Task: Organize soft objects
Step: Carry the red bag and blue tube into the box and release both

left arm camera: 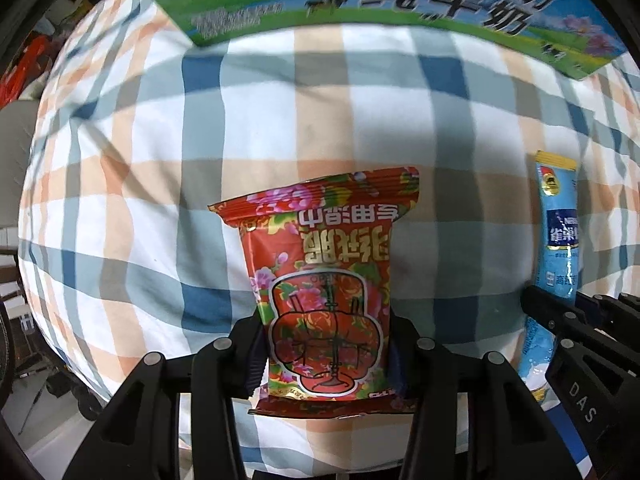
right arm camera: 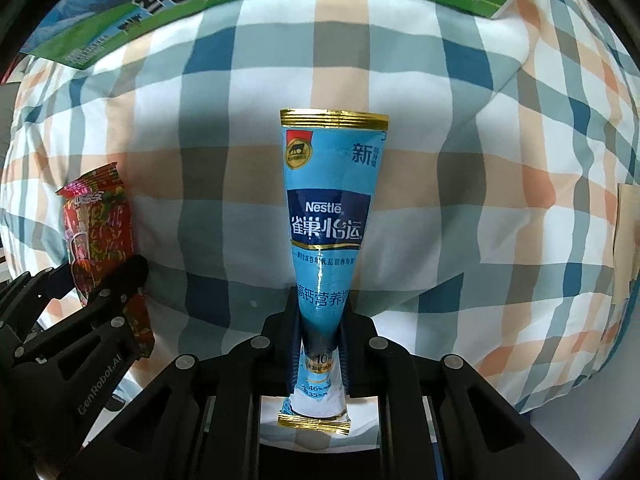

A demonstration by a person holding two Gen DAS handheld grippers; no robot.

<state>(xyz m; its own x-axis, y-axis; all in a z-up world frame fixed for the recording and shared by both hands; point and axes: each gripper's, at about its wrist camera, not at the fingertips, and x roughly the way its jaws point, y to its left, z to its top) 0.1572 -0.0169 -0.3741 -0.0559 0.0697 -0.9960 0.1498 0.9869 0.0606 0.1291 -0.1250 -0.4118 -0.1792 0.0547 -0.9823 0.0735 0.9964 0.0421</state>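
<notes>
Holding the red snack packet (left arm camera: 326,292) by its lower half, the left gripper (left arm camera: 325,354) is clamped on it from both sides, the packet standing up above the checked cloth (left arm camera: 160,208) that covers the desk. The grip sits low on a puffy, slick bag, so the likely trouble here is the packet sliding down or twisting between the pads if the hand tilts or jerks. Squeezing harder to stop that could crush whatever is inside.

Further right, the right gripper (right arm camera: 320,354) is closed tight on the blue Nestle sachet (right arm camera: 330,240), pinching it near the bottom seal so the film narrows to a waist there and fans out wide toward the gold top edge. That long free end is top-heavy and floppy. It could fold over, or the thin pinched film could slip out.

The two grippers hang just beside each other, each one's packet showing at the edge of the other's view, so a careless swing might knock them together. At the far edge of the desk stands a milk carton box (left arm camera: 400,4). If that is where the packets go, the sachet's loose top might catch its rim.
</notes>
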